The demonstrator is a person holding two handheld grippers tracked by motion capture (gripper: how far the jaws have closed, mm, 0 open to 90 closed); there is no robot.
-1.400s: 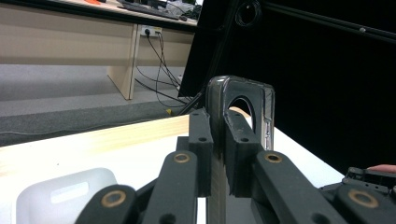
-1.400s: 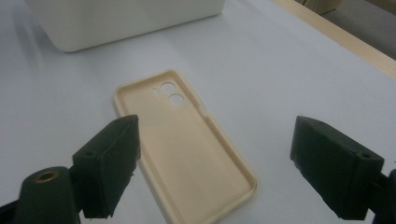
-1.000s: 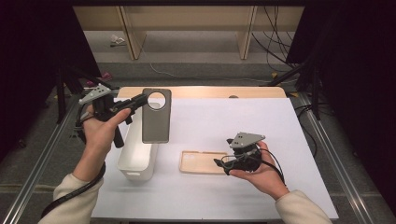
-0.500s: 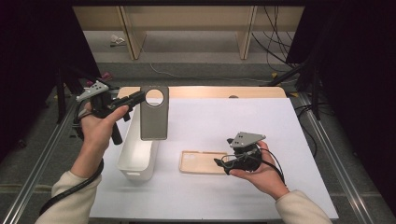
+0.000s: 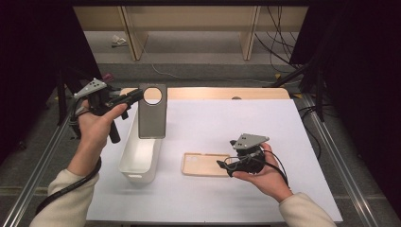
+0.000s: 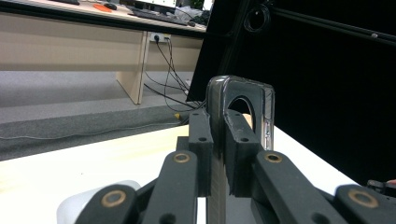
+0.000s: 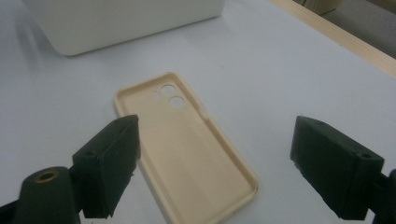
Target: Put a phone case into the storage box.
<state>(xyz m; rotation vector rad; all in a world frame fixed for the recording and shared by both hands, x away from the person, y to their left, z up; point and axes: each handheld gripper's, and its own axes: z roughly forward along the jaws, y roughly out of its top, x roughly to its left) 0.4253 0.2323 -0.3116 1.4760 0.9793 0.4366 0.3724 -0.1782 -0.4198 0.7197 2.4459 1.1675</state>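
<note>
Left gripper (image 5: 135, 96) clamps grey case (image 5: 152, 113) by its top edge, hanging long axis vertical, camera hole up, above white bin (image 5: 137, 158); right gripper (image 7: 215, 161) wide open over beige case (image 7: 187, 149) flat on bench (image 5: 213, 118).

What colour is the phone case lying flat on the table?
Cream-beige phone case; best seen in the right gripper view.

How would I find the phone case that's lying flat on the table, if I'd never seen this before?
Look at the white table and find the white bin near its left side. Just right of the bin, in front of the right gripper and its open jaws, lies the beige phone case. It is pale, lies flat with its hollow side up, and has small round camera holes, unlike the dark grey case held up in the air.
</note>
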